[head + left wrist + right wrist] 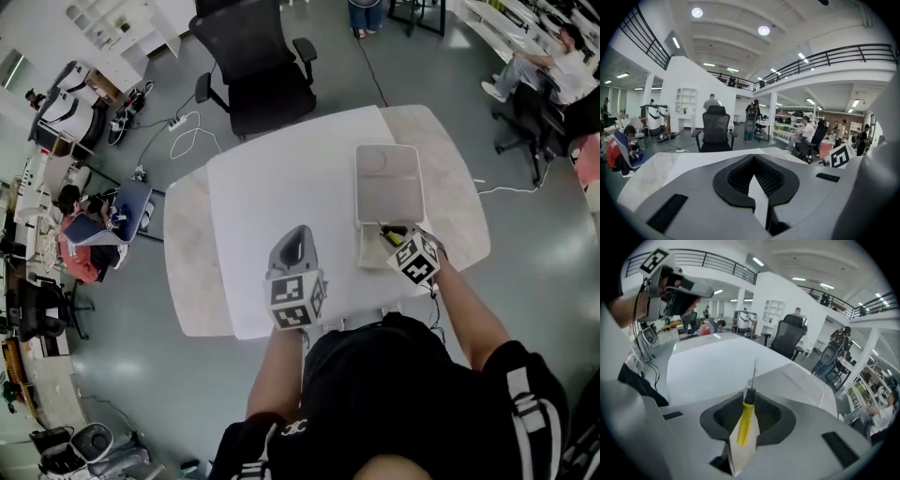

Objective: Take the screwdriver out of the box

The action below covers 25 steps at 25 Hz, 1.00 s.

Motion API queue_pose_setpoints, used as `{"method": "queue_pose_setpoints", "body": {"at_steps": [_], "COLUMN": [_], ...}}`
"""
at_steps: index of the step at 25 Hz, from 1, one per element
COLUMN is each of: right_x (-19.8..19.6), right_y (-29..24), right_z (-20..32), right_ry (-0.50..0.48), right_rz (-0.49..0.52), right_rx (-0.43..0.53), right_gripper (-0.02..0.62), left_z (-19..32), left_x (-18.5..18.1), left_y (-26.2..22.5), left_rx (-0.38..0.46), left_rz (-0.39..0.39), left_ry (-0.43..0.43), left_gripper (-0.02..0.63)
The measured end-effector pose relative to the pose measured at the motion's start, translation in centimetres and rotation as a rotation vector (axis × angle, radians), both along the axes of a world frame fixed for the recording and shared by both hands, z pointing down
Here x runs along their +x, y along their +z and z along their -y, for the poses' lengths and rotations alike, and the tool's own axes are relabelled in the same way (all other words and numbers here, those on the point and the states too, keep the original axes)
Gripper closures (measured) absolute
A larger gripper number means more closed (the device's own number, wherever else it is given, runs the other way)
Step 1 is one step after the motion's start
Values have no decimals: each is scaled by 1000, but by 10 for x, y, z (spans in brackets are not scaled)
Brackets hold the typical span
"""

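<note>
A screwdriver (746, 420) with a yellow handle and thin metal shaft sticks out from between the jaws of my right gripper (740, 446), which is shut on its handle. In the head view the right gripper (394, 236) hovers over the near half of the open grey-white box (367, 251), whose lid (387, 183) lies flat beyond it. The screwdriver (392, 232) shows there as a small yellow and black spot. My left gripper (297, 234) is over the white tabletop (272, 187), left of the box. Its jaws (758, 199) are shut with nothing between them.
A black office chair (255, 67) stands at the table's far edge. Cables and a power strip (178, 127) lie on the floor at far left. Seated people are at the left (84, 234) and far right (553, 66). The person's body is at the table's near edge.
</note>
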State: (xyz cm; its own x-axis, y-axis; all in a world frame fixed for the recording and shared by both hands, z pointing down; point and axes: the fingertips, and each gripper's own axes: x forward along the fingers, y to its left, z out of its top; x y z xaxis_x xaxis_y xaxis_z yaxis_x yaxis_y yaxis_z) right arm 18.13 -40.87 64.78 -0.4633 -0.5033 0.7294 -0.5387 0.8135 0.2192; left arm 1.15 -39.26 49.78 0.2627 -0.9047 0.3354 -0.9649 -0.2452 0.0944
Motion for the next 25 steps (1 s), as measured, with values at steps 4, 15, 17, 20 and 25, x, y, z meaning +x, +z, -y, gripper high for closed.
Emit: {"method": "queue_pose_setpoints", "body": {"at_steps": [4, 15, 17, 20, 25], "right_x": [2, 36, 45, 62, 93], "right_y": [-41, -155, -169, -185, -197], "right_z": [10, 15, 13, 9, 6], "right_ry": [107, 295, 325, 370, 462], "right_rz": [185, 452, 476, 513, 560], "right_rx": [88, 325, 360, 414, 476], "right_gripper": [522, 523, 523, 523, 523], "left_z": [5, 13, 14, 15, 14], "left_x": [13, 60, 68, 80, 95], "left_y": [-5, -34, -35, -37, -43], "left_rx": [19, 98, 102, 110, 134], "left_rz": [1, -3, -5, -9, -1], "left_ry": [36, 143, 161, 184, 216], "left_gripper": [592, 592, 592, 592, 592]}}
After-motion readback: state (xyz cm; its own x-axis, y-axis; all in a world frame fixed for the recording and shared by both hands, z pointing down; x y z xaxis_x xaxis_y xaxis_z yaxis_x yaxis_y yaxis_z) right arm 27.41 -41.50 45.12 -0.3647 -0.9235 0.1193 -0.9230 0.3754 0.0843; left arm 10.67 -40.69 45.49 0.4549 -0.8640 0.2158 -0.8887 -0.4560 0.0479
